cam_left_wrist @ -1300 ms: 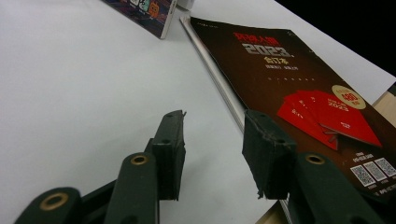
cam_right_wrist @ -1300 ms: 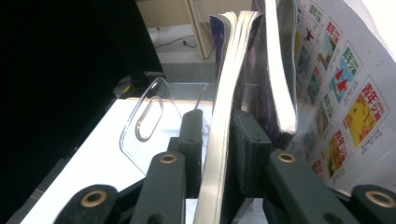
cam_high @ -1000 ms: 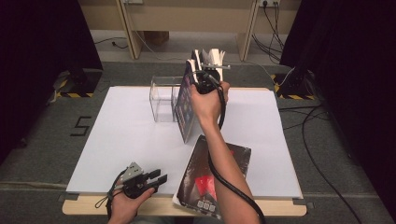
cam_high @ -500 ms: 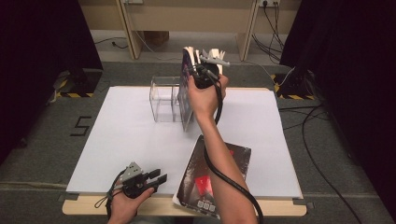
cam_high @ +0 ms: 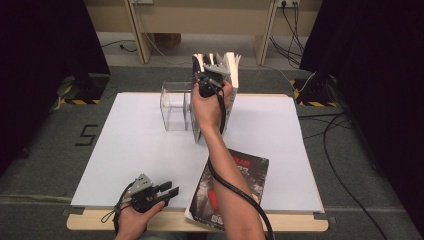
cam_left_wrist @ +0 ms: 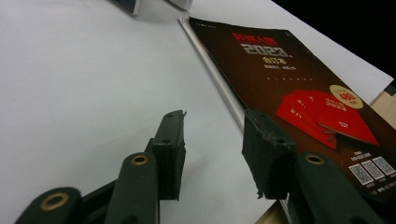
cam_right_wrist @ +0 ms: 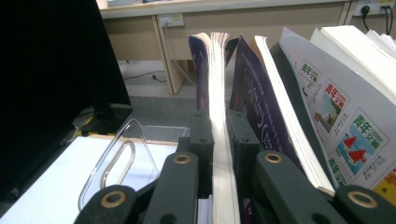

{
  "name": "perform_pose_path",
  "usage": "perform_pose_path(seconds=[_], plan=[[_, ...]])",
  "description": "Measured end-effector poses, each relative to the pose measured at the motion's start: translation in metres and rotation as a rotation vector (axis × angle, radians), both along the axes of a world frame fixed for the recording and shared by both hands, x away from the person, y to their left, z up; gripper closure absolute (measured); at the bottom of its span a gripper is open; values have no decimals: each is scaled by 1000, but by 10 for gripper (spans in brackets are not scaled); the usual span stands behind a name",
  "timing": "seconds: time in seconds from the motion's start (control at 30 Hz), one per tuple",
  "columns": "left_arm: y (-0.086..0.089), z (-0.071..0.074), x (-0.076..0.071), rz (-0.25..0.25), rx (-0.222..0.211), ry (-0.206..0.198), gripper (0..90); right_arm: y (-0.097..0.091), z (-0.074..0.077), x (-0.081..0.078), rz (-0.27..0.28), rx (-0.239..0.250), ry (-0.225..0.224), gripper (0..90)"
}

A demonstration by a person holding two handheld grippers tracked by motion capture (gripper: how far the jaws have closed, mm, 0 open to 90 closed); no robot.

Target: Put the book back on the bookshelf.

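Two risks: the thin purple-covered magazine (cam_right_wrist: 219, 116) is flopping at its top edge, so it could buckle or slip through the pads; leaning neighbours could topple off the clear acrylic rack (cam_high: 176, 106). Right gripper (cam_high: 212, 82) is clamping that magazine's edge, holding it upright just beside the rack at the table's far side, forearm stretching forward, wrist raised. Left gripper (cam_high: 162, 192) is resting near the front edge, jaws apart and empty, beside the dark red-printed magazine (cam_left_wrist: 299, 88) lying flat.

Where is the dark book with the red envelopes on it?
In the high view, the dark book lies flat at the table's near edge, just right of the left hand-held gripper, under the person's right forearm.
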State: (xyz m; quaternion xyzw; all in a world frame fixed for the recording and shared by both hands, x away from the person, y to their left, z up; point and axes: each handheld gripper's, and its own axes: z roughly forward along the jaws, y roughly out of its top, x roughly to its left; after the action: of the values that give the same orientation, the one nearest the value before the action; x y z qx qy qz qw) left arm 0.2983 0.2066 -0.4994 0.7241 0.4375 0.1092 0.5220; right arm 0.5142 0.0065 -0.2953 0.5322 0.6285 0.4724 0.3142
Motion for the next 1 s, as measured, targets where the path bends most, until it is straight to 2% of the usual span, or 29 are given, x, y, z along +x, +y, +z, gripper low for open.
perform_pose_path(seconds=[0.07, 0.13, 0.23, 0.37, 0.4, 0.43, 0.5, 0.53, 0.57, 0.6, 0.63, 0.67, 0.77, 0.8, 1.0], plan=[[-1, 0, 0, -5, 3, 0, 579, 3, -1, 1, -8, -33, -8, 827], [-1, 0, 0, -6, 4, -1, 579, 4, -2, 1, -8, -46, -16, 825], [0, 0, 0, -2, 3, -3, 579, 5, -2, 0, 13, -76, -17, 800], [-1, -1, 0, -4, 5, -1, 578, 2, 0, -4, 16, -76, -2, 754], [-2, -1, -1, -7, 5, -2, 579, -3, 2, -6, 33, -46, 21, 719], [-2, -1, -1, -7, 5, -2, 578, -3, 2, -6, 33, -46, 21, 719], [-3, -1, -1, -7, 9, -2, 578, -10, 3, -11, 31, -14, 42, 679], [-3, -1, -1, -7, 9, -2, 578, -14, 3, -13, 39, 18, 56, 668], [-3, -1, -1, -7, 9, -2, 578, -14, 3, -13, 39, 18, 56, 668], [-3, -1, -1, -7, 9, -2, 578, -17, 3, -14, 48, 44, 67, 666], [-3, -1, -1, -8, 9, -2, 577, -26, 4, -18, 71, 128, 108, 643], [-3, -1, -1, -8, 9, -2, 577, -31, 6, -21, 69, 174, 120, 646], [-3, -1, -1, -11, 9, -2, 577, -38, 9, -26, 71, 185, 121, 644], [-4, -1, -1, -12, 10, -1, 577, -43, 11, -31, 87, 203, 121, 650], [-5, -1, -2, -12, 8, -3, 577, -55, 8, -38, 90, 193, 140, 682]])
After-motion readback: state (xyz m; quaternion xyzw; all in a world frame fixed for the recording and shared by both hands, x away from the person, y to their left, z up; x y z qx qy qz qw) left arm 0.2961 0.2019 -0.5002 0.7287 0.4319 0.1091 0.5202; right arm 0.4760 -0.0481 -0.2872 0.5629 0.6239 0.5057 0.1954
